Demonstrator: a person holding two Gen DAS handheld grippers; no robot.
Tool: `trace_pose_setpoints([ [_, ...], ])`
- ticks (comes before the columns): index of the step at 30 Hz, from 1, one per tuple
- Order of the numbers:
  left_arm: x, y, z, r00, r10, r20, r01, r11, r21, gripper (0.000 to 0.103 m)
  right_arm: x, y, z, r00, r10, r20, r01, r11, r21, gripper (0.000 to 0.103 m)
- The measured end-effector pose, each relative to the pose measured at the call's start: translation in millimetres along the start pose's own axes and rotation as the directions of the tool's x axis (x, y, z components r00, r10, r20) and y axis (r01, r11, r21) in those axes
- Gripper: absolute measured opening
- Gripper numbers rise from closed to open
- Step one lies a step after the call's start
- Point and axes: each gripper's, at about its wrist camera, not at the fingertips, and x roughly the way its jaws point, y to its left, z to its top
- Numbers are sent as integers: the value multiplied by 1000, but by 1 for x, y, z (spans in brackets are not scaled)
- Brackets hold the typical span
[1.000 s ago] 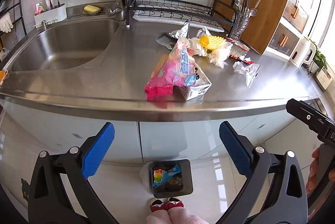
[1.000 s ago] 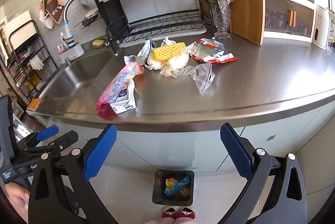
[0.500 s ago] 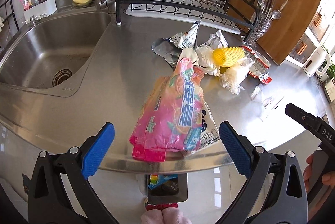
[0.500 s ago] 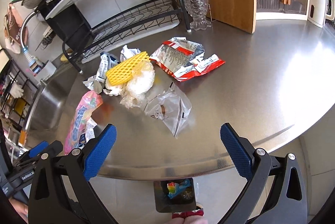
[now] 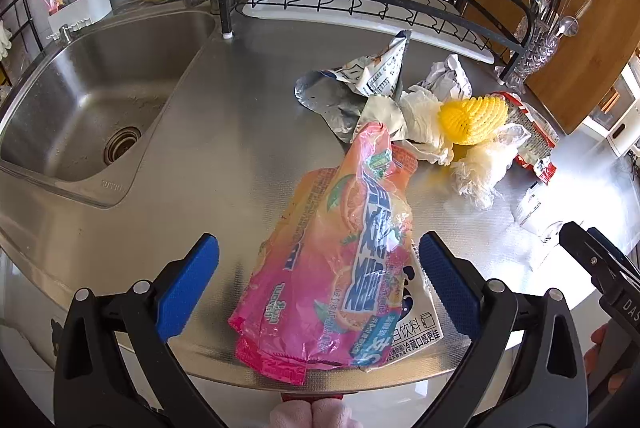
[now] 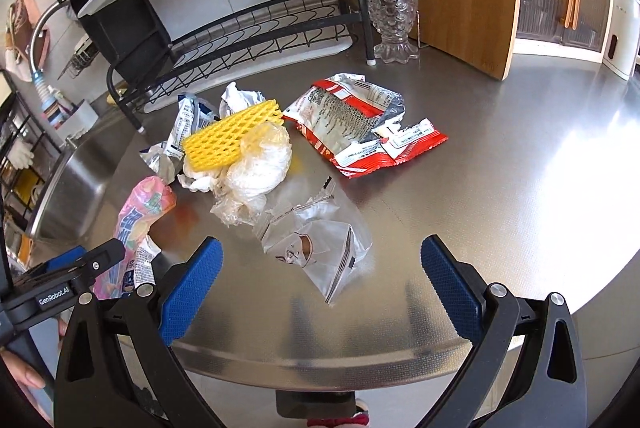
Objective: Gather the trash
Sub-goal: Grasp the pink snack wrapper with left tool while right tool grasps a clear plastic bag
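Both grippers, left (image 5: pixel 318 280) and right (image 6: pixel 320 282), are gaping wide; I'm straddling the pink wrapper (image 5: pixel 336 268) and clear bag (image 6: pixel 320 248), crumpled yellow netting (image 6: pixel 232 140) lying beyond.

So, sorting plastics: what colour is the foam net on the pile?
Yellow foam net, clearest in the right wrist view.

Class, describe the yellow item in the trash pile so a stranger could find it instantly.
Start at the black dish rack on the steel counter. In front lies a litter heap; on top sits the yellow foam net, the only bright yellow, lattice-patterned piece among crumpled wrappers.
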Motion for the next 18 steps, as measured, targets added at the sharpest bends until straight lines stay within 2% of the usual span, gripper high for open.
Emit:
trace_pose_setpoints([
  [3,5,-4,-1,1000,18,-7,-18,1000,11,95,4,-1,4,1000,4,-3,-4,1000,10,100],
  [13,18,-19,-9,999,3,-49,-2,999,34,95,22,1,4,999,36,-35,-35,999,30,97],
  [17,25,-18,-14,998,-38,-59,38,999,14,95,28,4,3,996,64,-62,-63,998,23,65],
  [18,24,-18,-14,998,-31,-53,32,999,19,95,30,5,2,995,67,-72,-66,998,19,61],
])
